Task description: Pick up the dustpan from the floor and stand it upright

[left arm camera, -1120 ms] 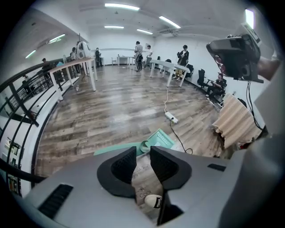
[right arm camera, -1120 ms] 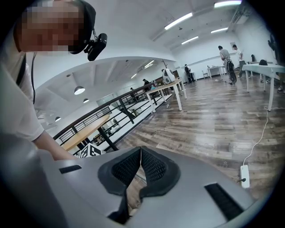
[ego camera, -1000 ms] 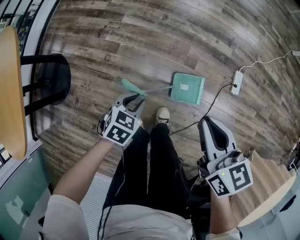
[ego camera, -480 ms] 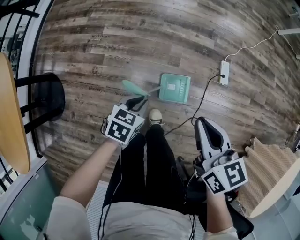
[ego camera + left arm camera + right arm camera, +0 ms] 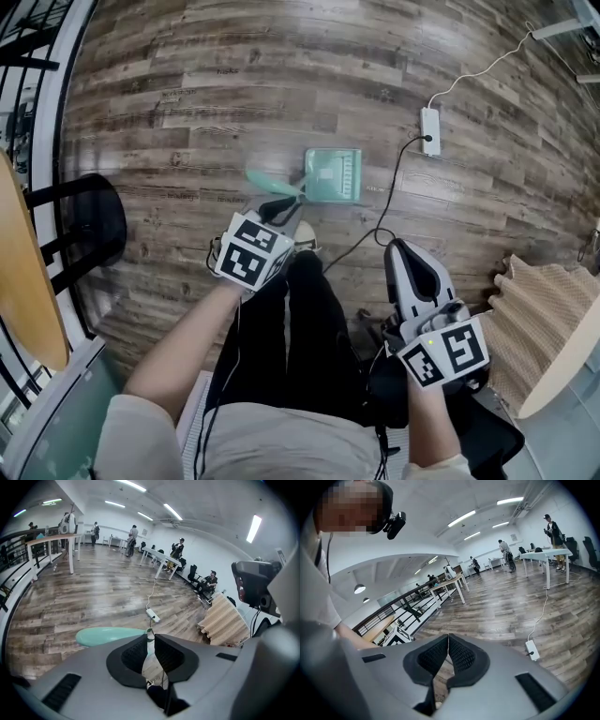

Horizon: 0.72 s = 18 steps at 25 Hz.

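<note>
Nearest the person, the right tool (image 5: 411, 248) hangs beside the right leg, its jaws pressed together on nothing. Just ahead, the left tool (image 5: 278, 208) has its jaws set narrow, pinching the thin stem of the dustpan (image 5: 333, 175), whose teal grip (image 5: 110, 635) juts out to the left. The pan sits just beyond the person's shoe (image 5: 305, 234), over the wooden floor (image 5: 281, 75). Farther off lies a white power strip (image 5: 430, 130).
</note>
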Tool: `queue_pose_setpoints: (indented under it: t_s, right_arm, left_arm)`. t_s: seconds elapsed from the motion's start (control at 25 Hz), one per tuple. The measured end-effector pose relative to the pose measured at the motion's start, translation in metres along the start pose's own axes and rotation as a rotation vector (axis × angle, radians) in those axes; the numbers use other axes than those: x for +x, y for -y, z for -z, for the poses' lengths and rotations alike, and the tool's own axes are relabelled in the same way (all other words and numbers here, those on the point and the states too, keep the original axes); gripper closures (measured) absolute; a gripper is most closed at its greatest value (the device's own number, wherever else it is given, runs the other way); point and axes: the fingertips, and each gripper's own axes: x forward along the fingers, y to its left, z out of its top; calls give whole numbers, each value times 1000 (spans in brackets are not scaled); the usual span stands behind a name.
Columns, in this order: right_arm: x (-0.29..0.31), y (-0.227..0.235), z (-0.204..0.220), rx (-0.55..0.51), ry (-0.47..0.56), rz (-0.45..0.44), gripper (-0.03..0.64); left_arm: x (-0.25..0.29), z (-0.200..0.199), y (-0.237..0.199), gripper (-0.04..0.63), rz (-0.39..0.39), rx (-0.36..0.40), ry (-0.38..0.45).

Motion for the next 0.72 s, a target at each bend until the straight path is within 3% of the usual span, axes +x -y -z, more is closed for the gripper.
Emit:
queue_pose_setpoints:
  t_s: [0.08, 0.48, 0.72]
  right_arm:
    - [-6, 5, 1, 7, 4, 14, 591]
    - [-34, 35, 5, 28, 23, 62, 591]
    - [-42, 30, -7, -3, 16, 67, 591]
  left_arm:
    - [5, -6, 7, 555, 0, 6, 2]
    - [27, -21, 34, 563, 8, 39, -6]
    - [-9, -32, 44, 563, 28, -3, 35]
